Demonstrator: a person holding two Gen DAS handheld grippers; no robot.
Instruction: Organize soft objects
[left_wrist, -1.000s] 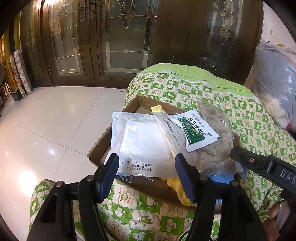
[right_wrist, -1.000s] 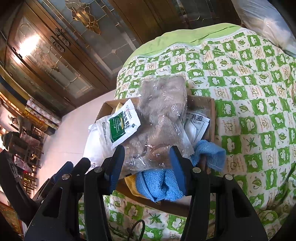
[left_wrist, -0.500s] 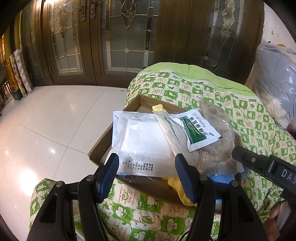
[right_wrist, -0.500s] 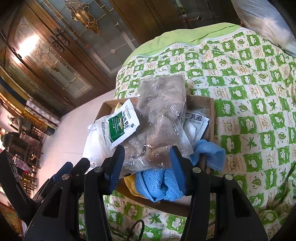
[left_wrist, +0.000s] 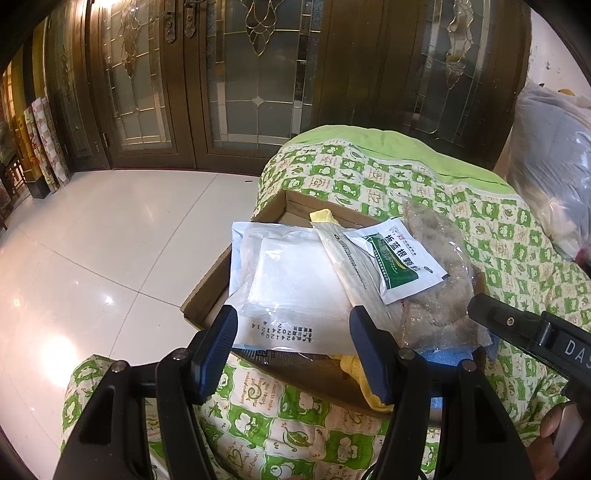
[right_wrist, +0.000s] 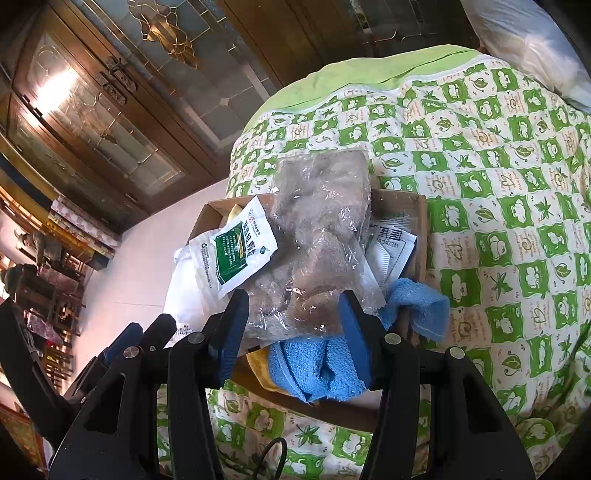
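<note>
- A cardboard box (left_wrist: 207, 291) is sitting on a green-and-white patterned quilt (right_wrist: 498, 177), crammed so full that its floor and much of its rim are hiding under the contents.
- A flat white packet (left_wrist: 291, 291) is lying over the box's left side, partly sticking out past the edge; its printed line is showing upside down.
- A green-and-white sachet (right_wrist: 240, 251) is resting on top, overlapping a long narrow wrapper (left_wrist: 347, 266) whose lower end is disappearing behind a finger.
- A clear bag of grey-brown fluff (right_wrist: 317, 236) is sprawling across the middle; glare on the plastic is making its contents hard to identify.
- A blue towel (right_wrist: 321, 369) is spilling over the near rim, with a yellow cloth (left_wrist: 369, 387) mostly buried beneath the pile.
- Another white packet (right_wrist: 391, 251) is peeking out at the right, largely covered.
- The left gripper (left_wrist: 293, 334) is hovering with its fingers spread wide, gripping nothing.
- The right gripper (right_wrist: 291, 319) is likewise standing wide open in front of the fluff bag and towel; whether the tips are brushing them is impossible to tell.
- A bit of a hand (left_wrist: 554, 424) is showing at the lower right, cut off by the frame.
</note>
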